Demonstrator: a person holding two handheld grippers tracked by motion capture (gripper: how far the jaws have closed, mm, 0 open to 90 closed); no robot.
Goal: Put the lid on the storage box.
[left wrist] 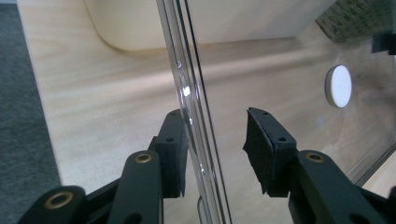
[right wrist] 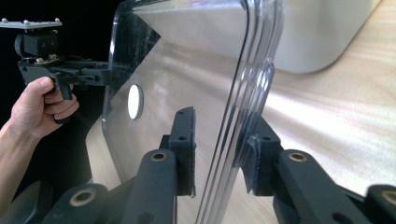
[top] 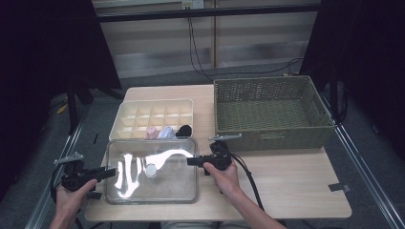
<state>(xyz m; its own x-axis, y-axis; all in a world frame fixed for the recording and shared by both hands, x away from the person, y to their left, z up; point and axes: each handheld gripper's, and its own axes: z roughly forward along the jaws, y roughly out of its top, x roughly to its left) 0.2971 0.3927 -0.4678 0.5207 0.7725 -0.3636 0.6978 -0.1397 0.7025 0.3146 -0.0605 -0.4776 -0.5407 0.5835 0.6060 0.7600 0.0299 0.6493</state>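
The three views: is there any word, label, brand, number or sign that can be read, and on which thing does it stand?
No text can be read in these pictures.
The white round disc on the clear lid: blank.
The green woven basket: a faint pale mark on its front wall, too small and blurred to read.
The cream divided box: no print shows.

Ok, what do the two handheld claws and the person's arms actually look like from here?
Both are black pistol-shaped tools. The left claw and the right claw each carry a grey three-cornered plate on top and trail a black cable. Up close, the jaws are matte black links with brass-coloured pivot rings and dark rough pads. The forearms are bare; no sleeves or gloves show.
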